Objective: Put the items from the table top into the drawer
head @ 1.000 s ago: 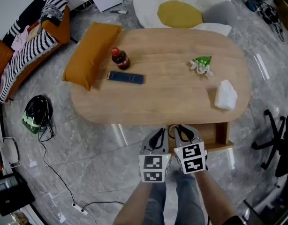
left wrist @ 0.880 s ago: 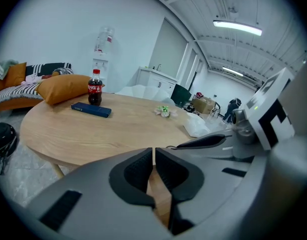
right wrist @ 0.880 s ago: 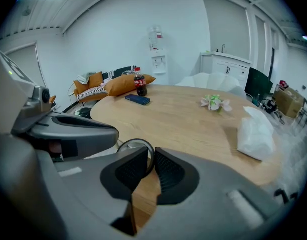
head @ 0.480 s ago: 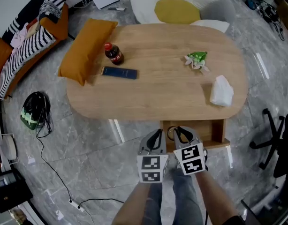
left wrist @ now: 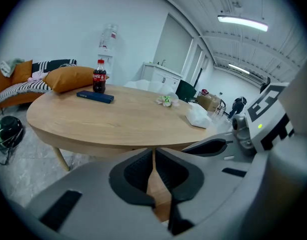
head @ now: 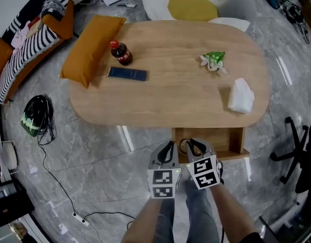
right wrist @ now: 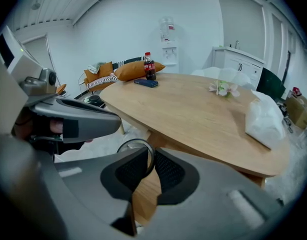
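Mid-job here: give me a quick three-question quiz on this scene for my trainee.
1. True or false: the drawer under the table stands open.
2. How many items lie on the table top?
3. Which tongs grip a ring: A, left tongs; B, right tongs?
Key: 1 true. 2 four: cola bottle, dark flat box, flower sprig, white bag. 3 B.

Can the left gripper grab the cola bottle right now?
Probably not yet: the left gripper hangs shut off the near edge of the table, and the bottle stands at its far corner. Nothing tall stands in between.
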